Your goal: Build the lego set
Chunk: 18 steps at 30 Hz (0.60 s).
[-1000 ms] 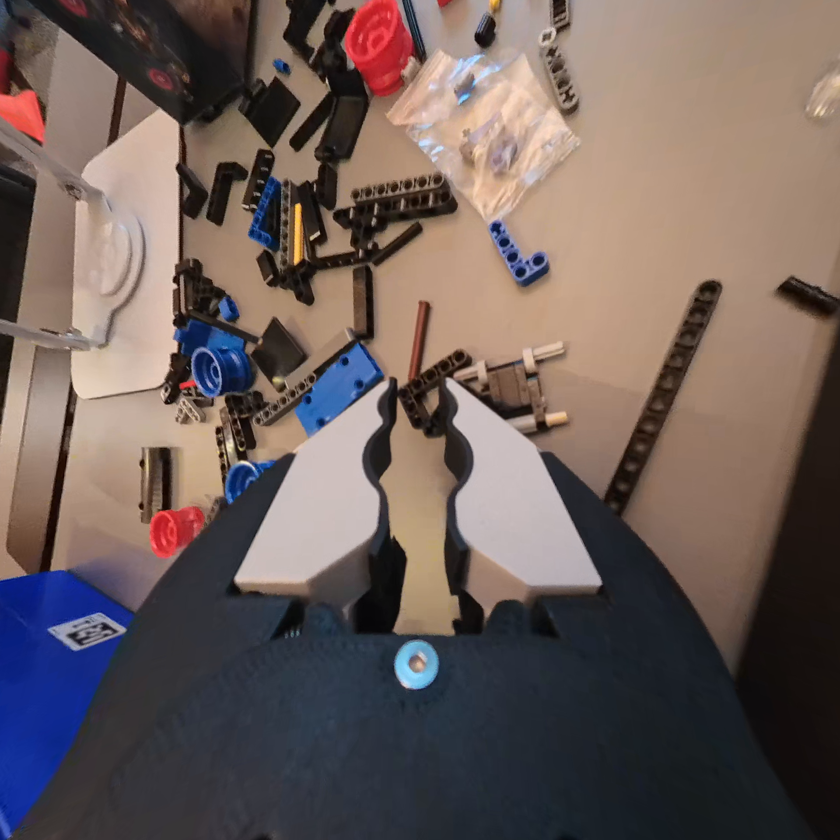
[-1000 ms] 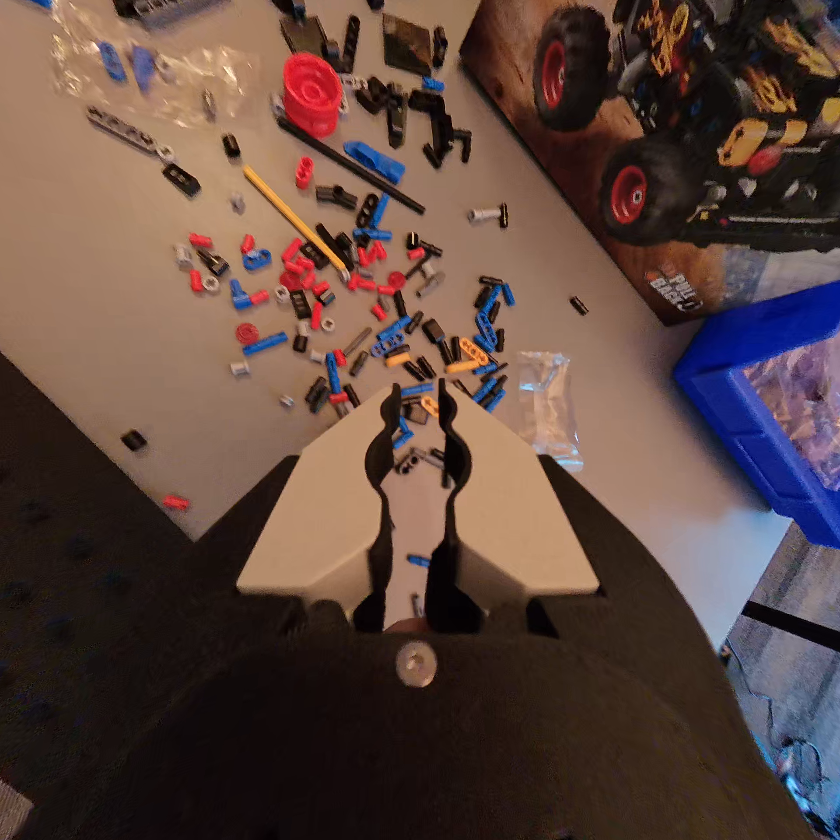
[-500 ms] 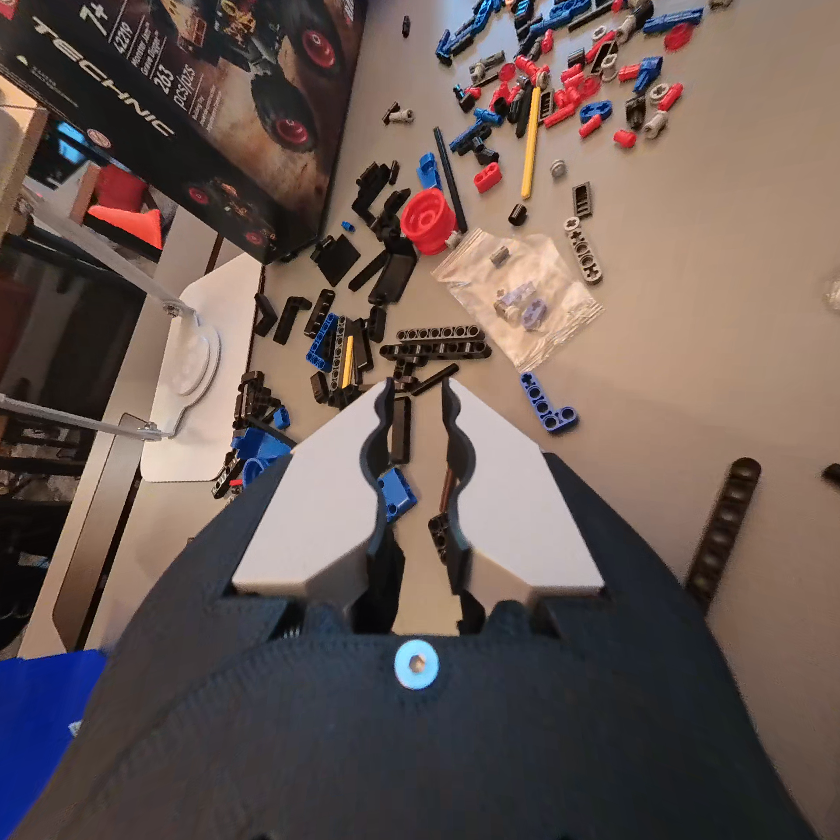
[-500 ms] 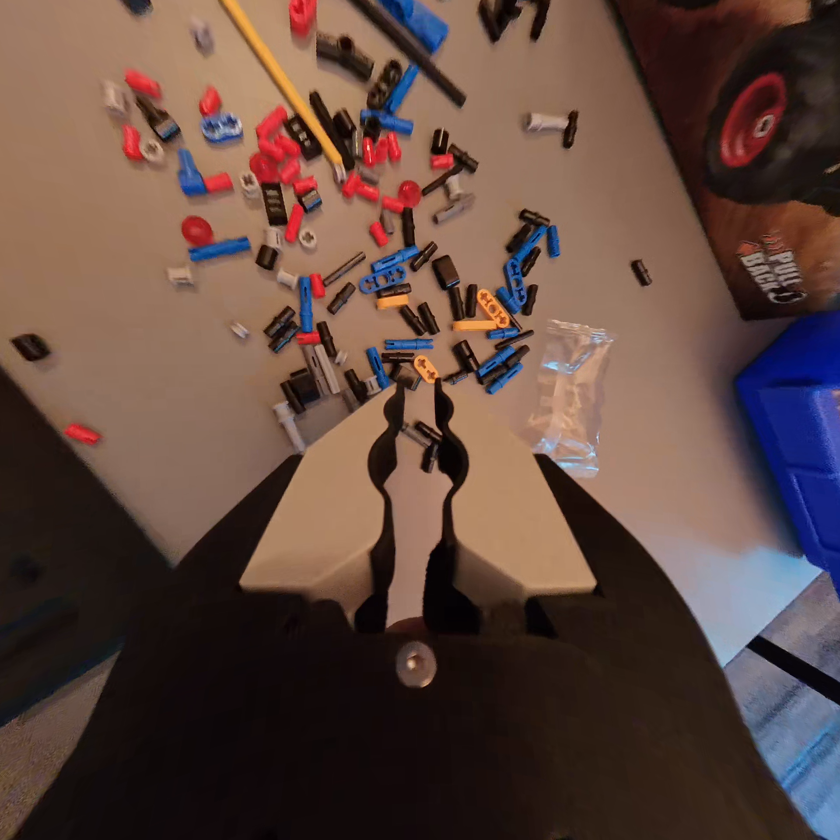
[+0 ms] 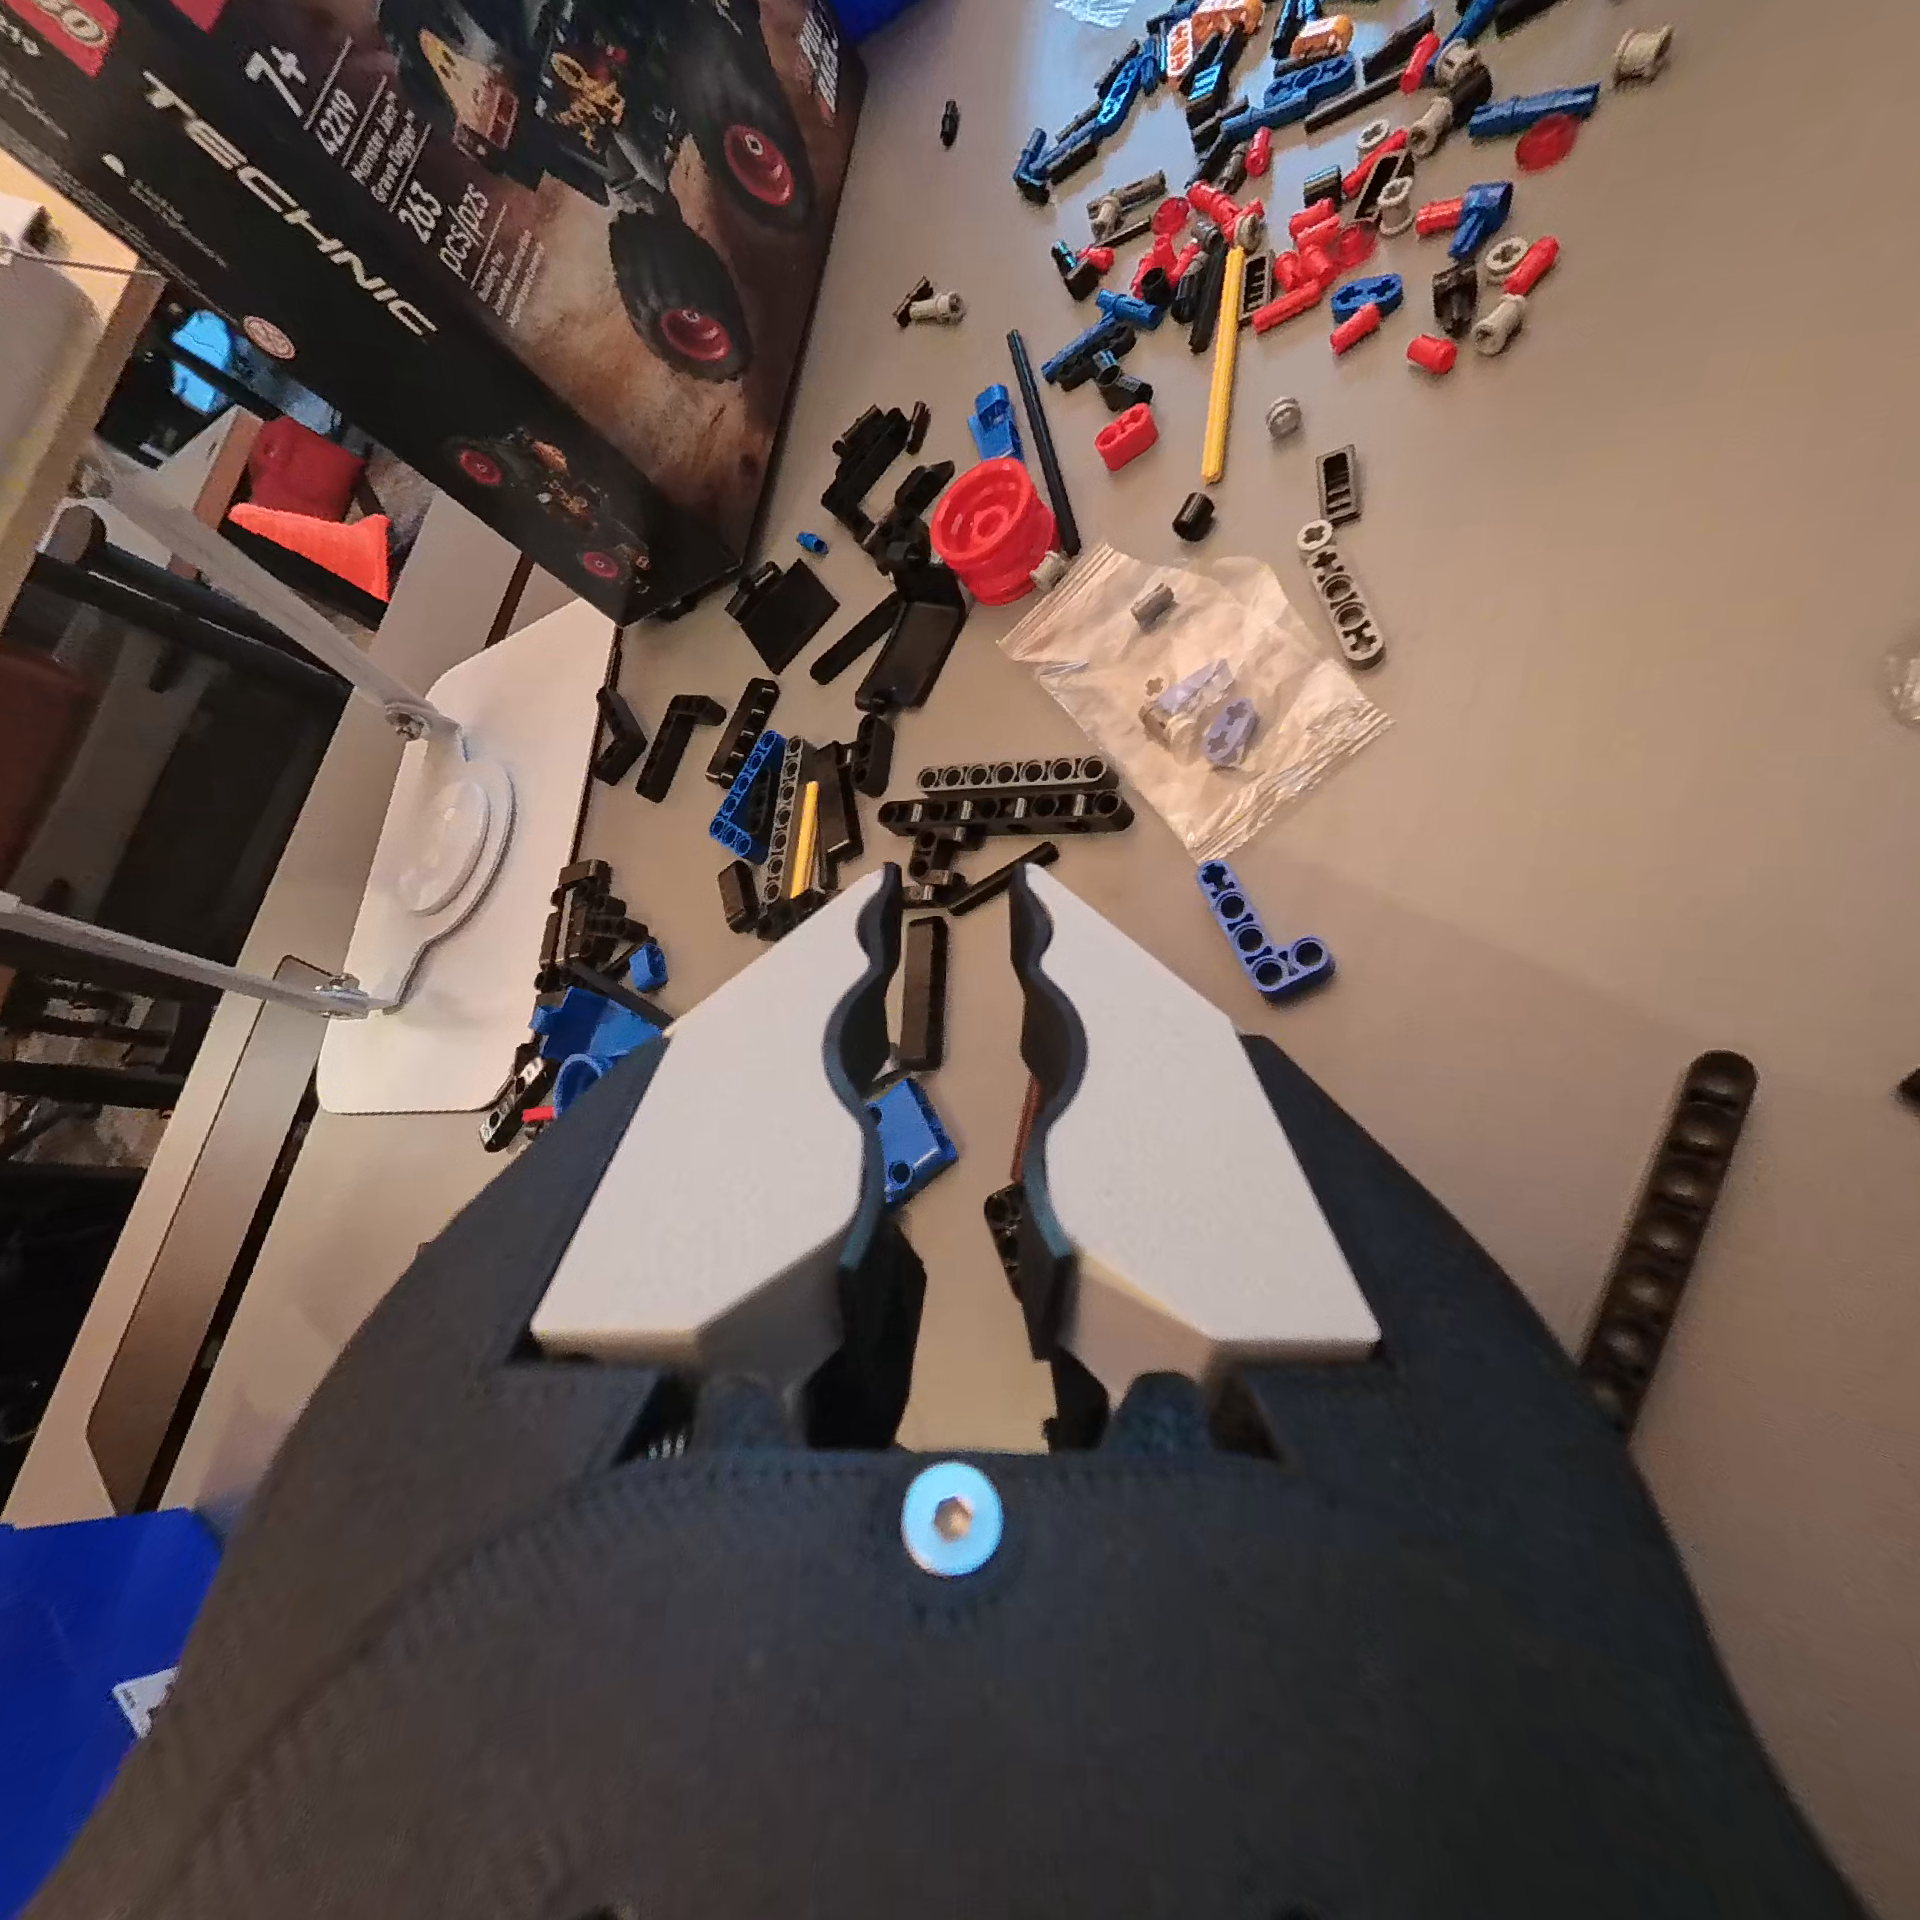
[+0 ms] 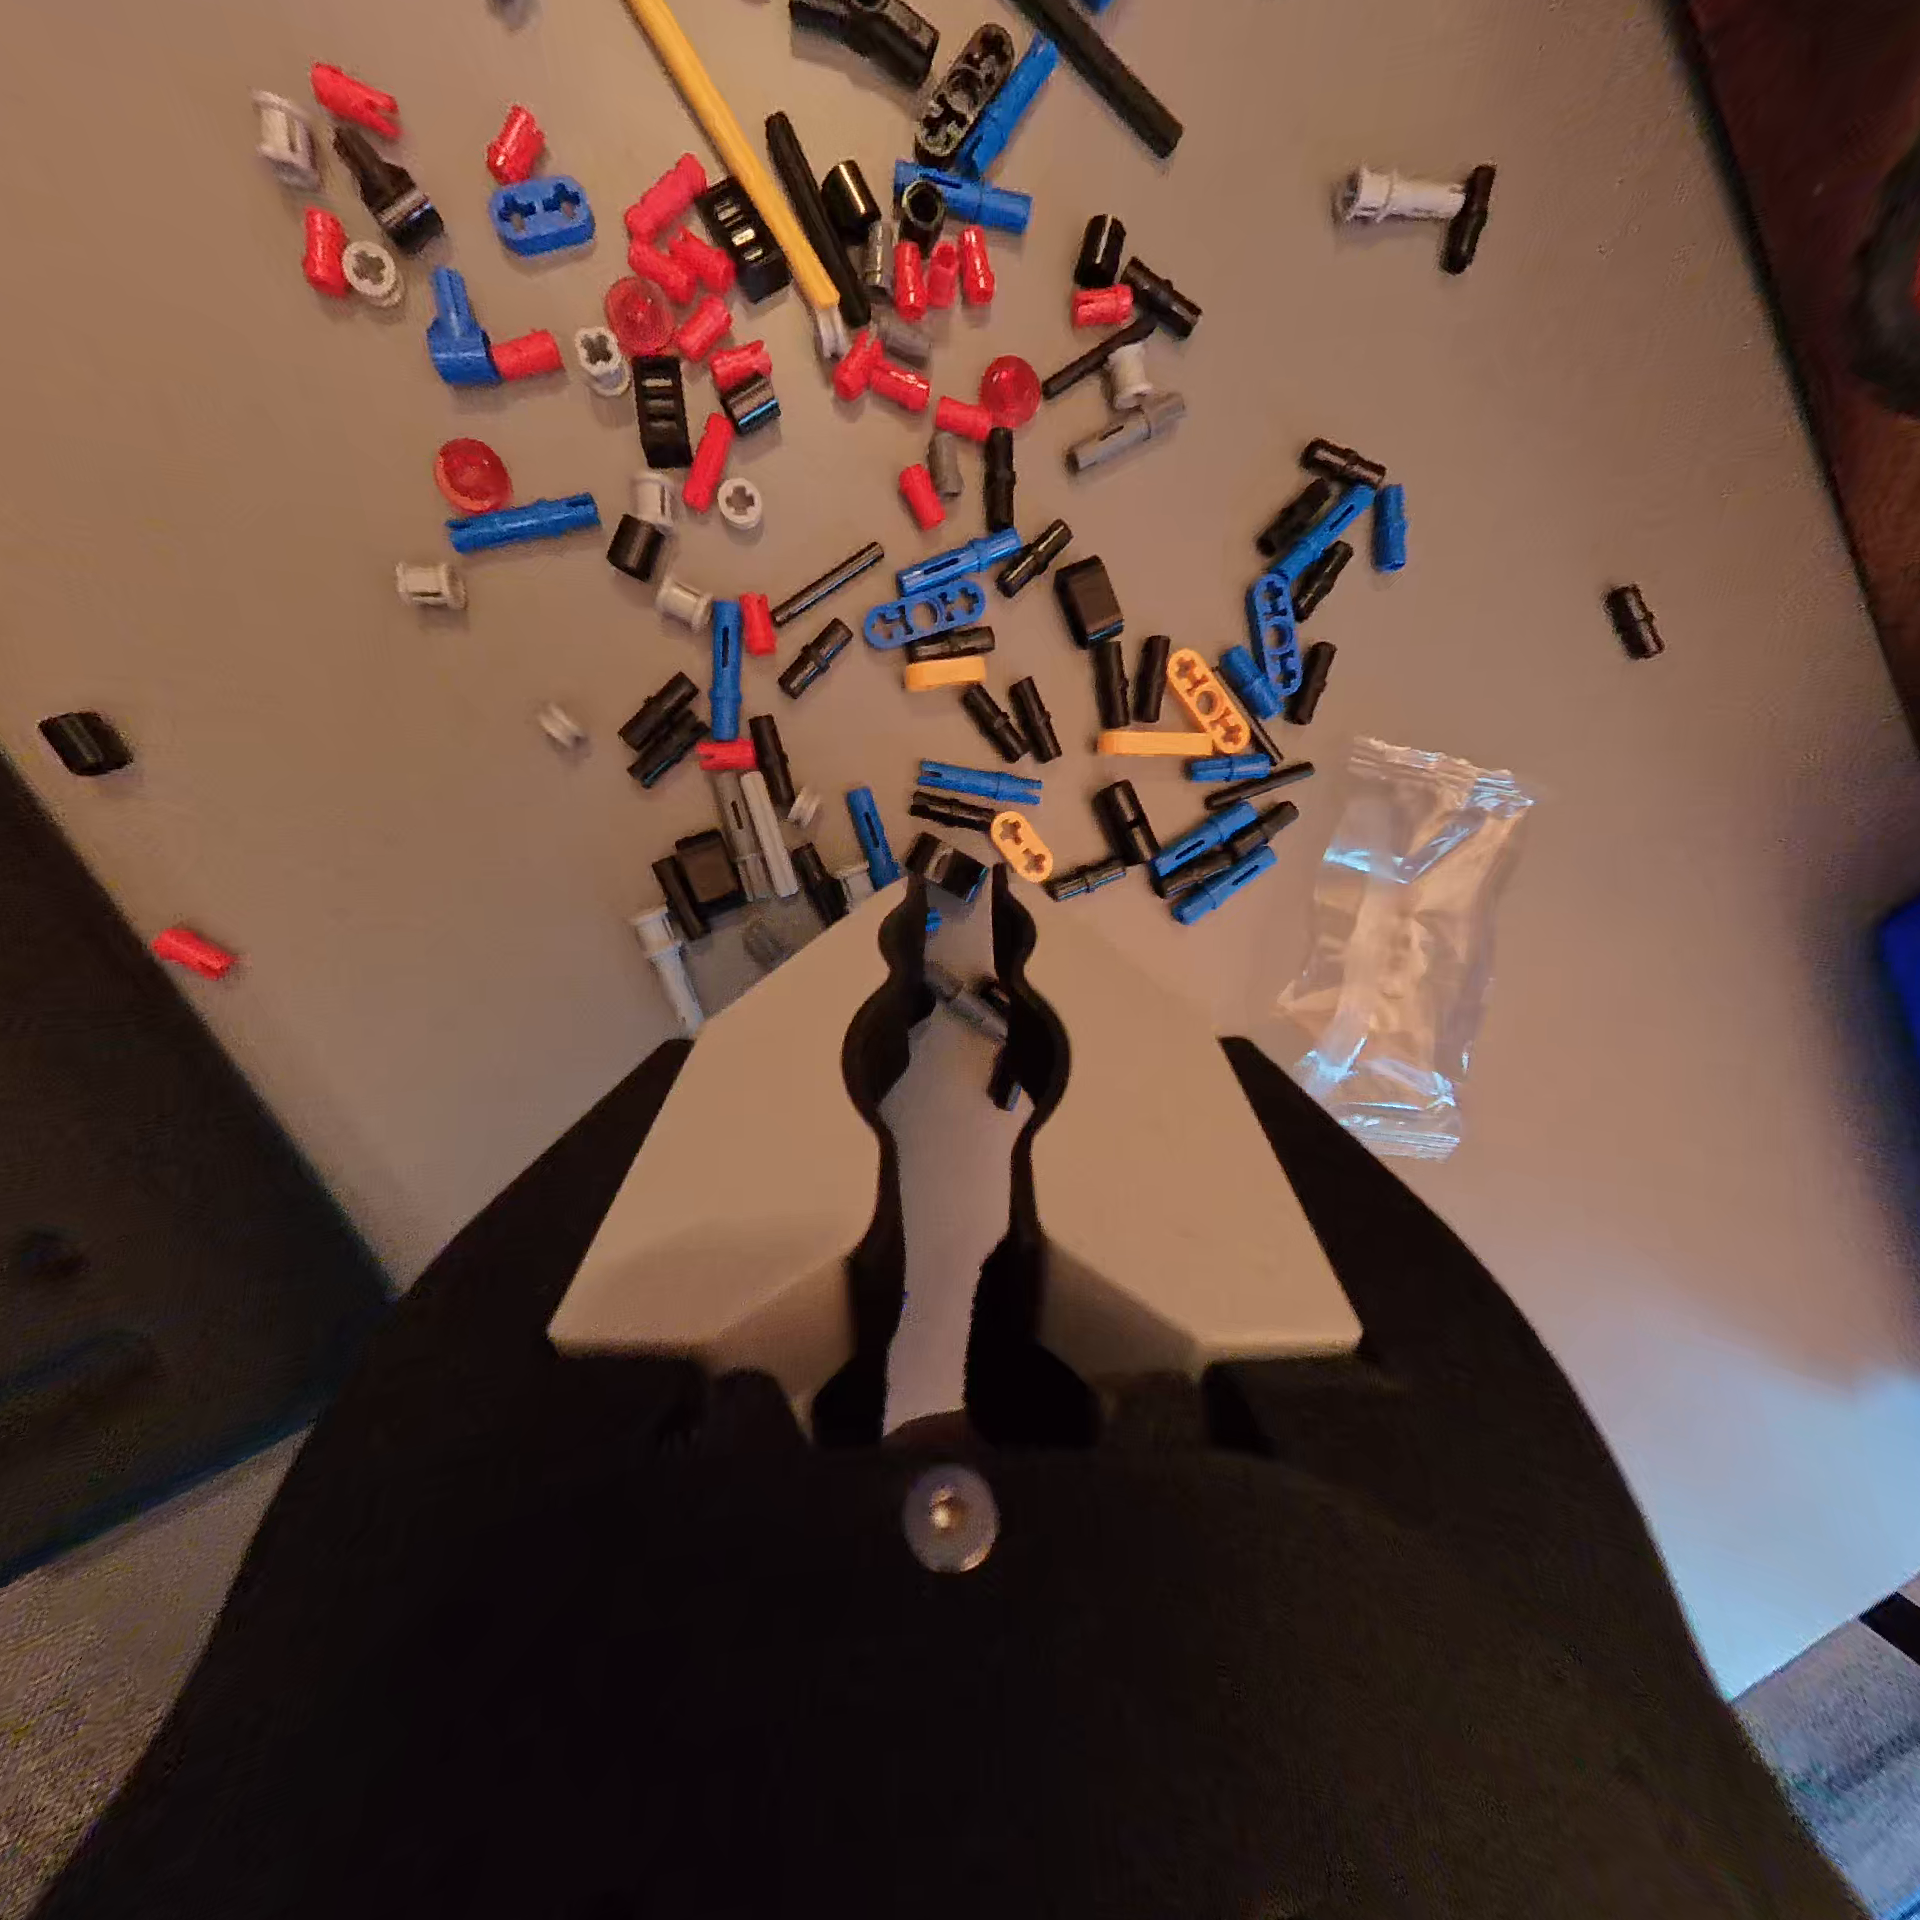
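Observation:
In the left wrist view my left gripper (image 5: 954, 883) is open and empty, held above a heap of black and blue beams. A black beam (image 5: 923, 987) and a blue block (image 5: 912, 1138) lie on the table under its gap. A red wheel (image 5: 992, 530) and a blue L-beam (image 5: 1257, 935) lie beyond. In the right wrist view my right gripper (image 6: 956, 894) has a narrow gap and holds nothing. Its tips hover at the near edge of a scatter of small pins and connectors. A black piece (image 6: 951, 868) and an orange link (image 6: 1023, 844) lie just past the tips.
The set's box (image 5: 468, 260) stands at the far left, with a white stand base (image 5: 457, 831) beside it. There is a bag of parts (image 5: 1195, 696), a long black beam (image 5: 1673, 1216), an empty clear bag (image 6: 1392, 935) and a yellow axle (image 6: 727, 135). The table edge (image 6: 156, 1143) runs at the left. My left gripper's tips are some 6 cm from the blue block (image 5: 912, 1138).
My left gripper has drawn back and tilted up, so the box and the small parts now show. My right gripper has come closer to the small parts and its gap has narrowed.

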Motion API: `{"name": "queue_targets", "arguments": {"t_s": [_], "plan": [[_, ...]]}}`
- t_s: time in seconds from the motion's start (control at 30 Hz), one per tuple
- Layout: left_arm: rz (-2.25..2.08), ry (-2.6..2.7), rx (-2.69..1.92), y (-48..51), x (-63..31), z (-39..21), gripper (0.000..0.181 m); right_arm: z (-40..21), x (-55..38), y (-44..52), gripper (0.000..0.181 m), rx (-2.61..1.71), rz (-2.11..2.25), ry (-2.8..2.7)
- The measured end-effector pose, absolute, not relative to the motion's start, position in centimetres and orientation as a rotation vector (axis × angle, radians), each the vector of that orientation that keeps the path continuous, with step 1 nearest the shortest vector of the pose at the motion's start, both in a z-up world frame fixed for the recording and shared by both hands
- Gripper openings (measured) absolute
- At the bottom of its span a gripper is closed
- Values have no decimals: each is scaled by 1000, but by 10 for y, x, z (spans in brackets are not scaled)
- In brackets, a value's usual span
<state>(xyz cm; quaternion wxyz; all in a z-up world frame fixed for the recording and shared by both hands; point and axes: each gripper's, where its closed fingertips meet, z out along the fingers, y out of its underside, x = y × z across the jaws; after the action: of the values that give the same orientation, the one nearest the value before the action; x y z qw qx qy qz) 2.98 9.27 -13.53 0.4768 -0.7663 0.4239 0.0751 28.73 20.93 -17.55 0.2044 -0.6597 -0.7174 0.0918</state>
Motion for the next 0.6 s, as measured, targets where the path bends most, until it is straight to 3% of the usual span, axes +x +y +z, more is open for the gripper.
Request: {"name": "queue_targets", "arguments": {"t_s": [0.6], "plan": [[164,1035,-1857,91,31,-134,19,-168,279,206,7,-1762,278,-1995]]}}
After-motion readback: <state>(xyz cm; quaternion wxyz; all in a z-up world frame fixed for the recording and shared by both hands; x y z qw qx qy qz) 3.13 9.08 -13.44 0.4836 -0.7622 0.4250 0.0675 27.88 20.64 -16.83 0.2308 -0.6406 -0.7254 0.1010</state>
